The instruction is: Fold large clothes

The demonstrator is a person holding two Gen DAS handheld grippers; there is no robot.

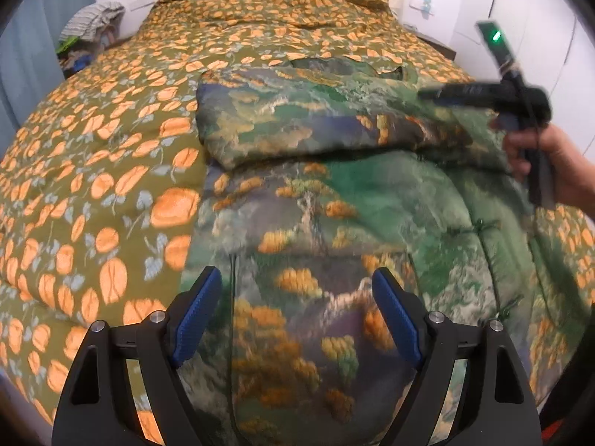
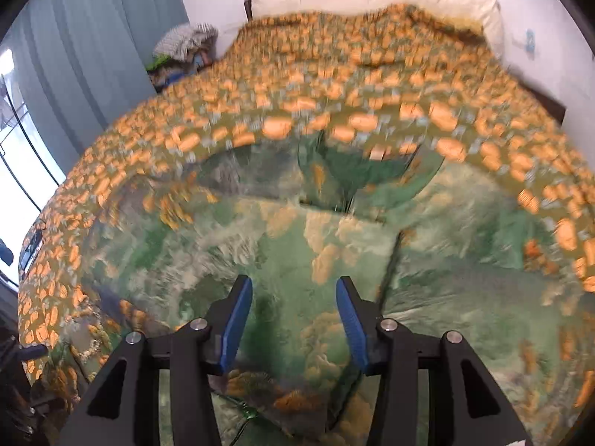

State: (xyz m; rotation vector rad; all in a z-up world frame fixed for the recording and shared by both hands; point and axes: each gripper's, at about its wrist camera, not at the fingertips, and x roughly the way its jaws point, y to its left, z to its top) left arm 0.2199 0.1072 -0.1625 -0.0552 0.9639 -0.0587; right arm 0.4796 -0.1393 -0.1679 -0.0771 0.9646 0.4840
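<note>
2 grippers: both over garment, gripping nothing
Garment: on bedspread, top folded over
Left gripper: fingers apart
Right gripper: fingers apart, blurred

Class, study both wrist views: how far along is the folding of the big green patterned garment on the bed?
Done: the garment lies on the bedspread with its upper part already folded across as a band. In hand: nothing; the left gripper and right gripper both hang open above the cloth. Left: the long lower part remains spread out, so more folds seem needed.
</note>
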